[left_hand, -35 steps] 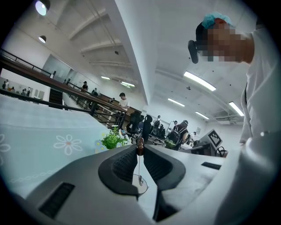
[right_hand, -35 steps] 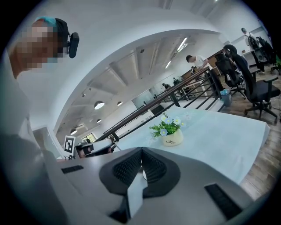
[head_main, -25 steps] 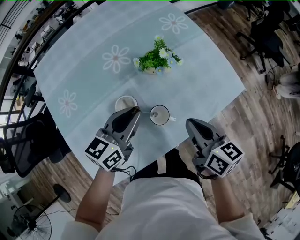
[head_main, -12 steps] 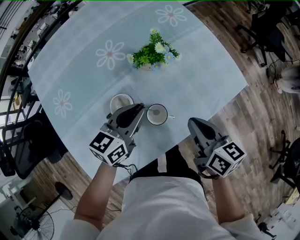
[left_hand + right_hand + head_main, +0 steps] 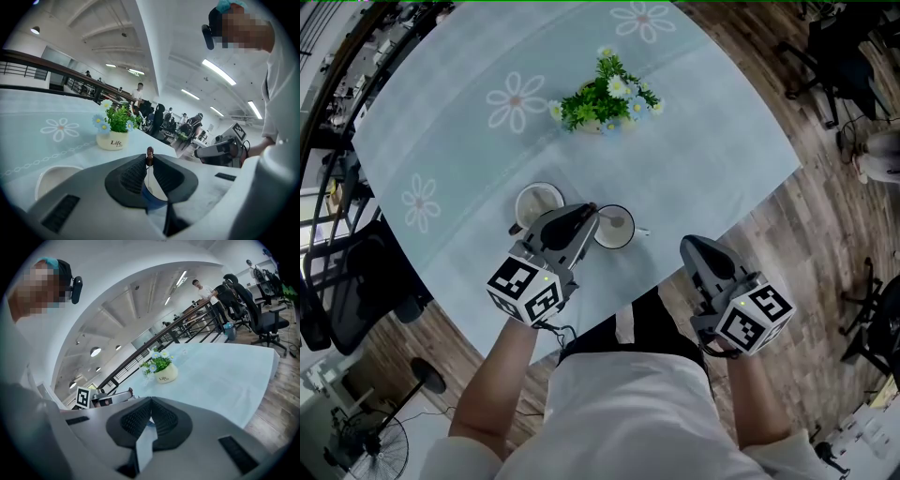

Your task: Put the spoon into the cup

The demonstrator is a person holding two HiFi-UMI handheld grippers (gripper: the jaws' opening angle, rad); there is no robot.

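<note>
A white cup [image 5: 617,230] with a dark rim stands on the pale blue tablecloth near the table's front edge. My left gripper [image 5: 589,214] sits at the cup's left rim, shut on a thin spoon [image 5: 149,152]. The spoon's dark handle end pokes out above the closed pads. In the head view its lower end [image 5: 613,223] reaches inside the cup. Through the gap below the jaws I see the cup's inside [image 5: 157,191]. My right gripper [image 5: 688,247] hangs off the table's front edge, to the right of the cup, shut and empty [image 5: 150,401].
A white saucer [image 5: 538,201] lies just left of the cup, under the left gripper's side [image 5: 49,176]. A small pot of flowers [image 5: 602,101] stands farther back [image 5: 112,138] [image 5: 164,372]. The table edge [image 5: 675,253] runs just before the right gripper. Office chairs stand on the wood floor.
My left gripper has sunk and shifted right from beside the saucer to the cup's rim, still holding the spoon. The right gripper has dropped slightly.
</note>
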